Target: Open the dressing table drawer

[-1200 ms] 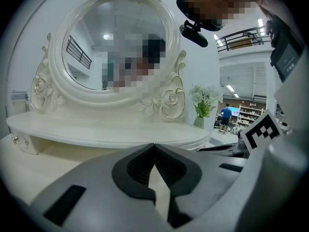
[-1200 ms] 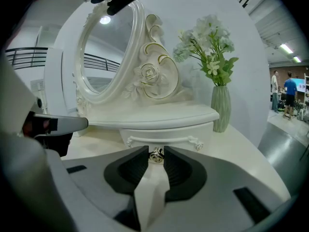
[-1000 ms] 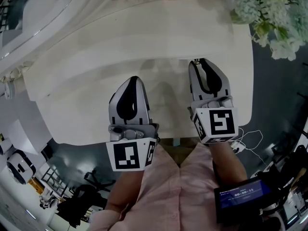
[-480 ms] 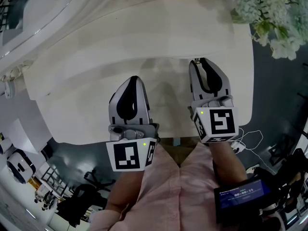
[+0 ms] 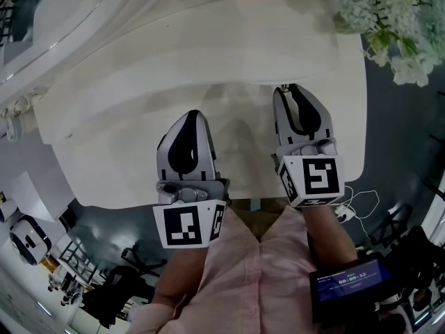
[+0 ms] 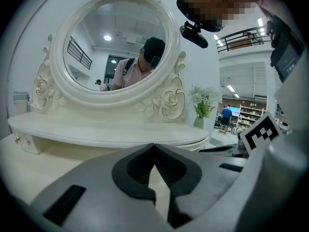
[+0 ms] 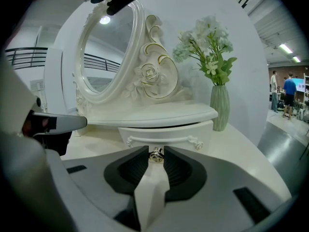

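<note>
Right claw (image 7: 155, 152) pinches the little gold knob (image 7: 156, 155) on the drawer (image 7: 166, 132); pull it straight near, slowly. Left claw (image 6: 154, 145) is clenched, empty.

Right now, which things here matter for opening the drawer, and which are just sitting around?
For the job:
- drawer
- knob on its front
- right gripper, closed on the knob

Just sitting around:
- mirror
- vase with flowers
- left gripper, shut and empty, off to the side
</note>
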